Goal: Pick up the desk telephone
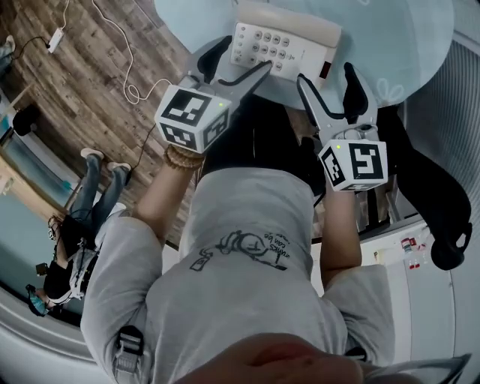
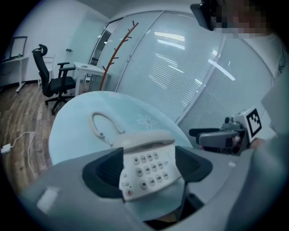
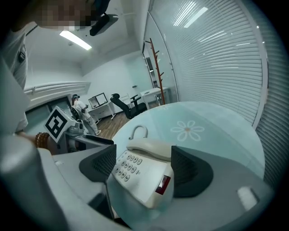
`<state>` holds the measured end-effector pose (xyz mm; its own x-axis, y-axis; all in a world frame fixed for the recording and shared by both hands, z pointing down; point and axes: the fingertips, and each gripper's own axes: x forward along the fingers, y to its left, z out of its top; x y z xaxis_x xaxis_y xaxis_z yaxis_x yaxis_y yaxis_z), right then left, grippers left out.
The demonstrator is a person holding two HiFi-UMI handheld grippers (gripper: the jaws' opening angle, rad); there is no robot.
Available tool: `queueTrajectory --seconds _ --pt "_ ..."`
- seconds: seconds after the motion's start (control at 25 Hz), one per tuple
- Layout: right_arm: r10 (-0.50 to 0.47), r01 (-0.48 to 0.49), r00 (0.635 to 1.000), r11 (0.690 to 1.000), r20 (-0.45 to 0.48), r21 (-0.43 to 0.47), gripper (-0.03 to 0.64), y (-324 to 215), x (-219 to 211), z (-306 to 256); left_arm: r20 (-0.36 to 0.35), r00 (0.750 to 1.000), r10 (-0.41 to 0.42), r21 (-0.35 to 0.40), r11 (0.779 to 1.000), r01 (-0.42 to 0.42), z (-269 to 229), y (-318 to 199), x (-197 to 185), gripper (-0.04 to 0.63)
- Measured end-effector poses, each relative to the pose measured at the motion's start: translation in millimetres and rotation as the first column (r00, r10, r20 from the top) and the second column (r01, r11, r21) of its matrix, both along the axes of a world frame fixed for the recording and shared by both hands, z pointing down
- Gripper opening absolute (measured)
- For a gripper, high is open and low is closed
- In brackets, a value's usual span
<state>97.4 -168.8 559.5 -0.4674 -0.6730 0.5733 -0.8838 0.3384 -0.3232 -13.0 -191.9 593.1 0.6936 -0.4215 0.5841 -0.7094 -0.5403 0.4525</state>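
phone: desk telephone [image 1: 281, 46], near edge of the table [image 1: 390, 45], keypad up, handset [image 1: 289, 19] on cradle
grippers: left gripper [image 1: 244, 54] and right gripper [image 1: 326, 75] both spread wide, empty, just short of the phone
handling: likely a light, rigid, smooth plastic shell; handset rests loose and could slide off if tilted
grip: probably base side edges, one gripper each, kept level
around: cord [image 2: 101, 124] curls behind and may tug; approach otherwise unobstructed
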Motion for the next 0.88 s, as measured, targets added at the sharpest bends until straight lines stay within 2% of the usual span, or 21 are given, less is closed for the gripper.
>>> queueTrajectory --seconds 0.36,0.64,0.88 --pt "0.017 -0.014 1.0 0.993 0.024 -0.118 0.413 3 5 76 0.047 0.999 -0.022 -0.095 0.995 0.026 73 -3 -5 0.41" --pt "0.013 -0.009 0.999 0.991 0.032 -0.13 0.417 1 5 111 0.051 0.998 -0.025 -0.105 0.994 0.03 101 -5 1 0.422" --pt "-0.001 0.008 0.998 0.99 0.055 -0.138 0.373 2 0 121 0.026 0.999 -0.023 -0.09 0.996 0.025 102 -6 2 0.403"
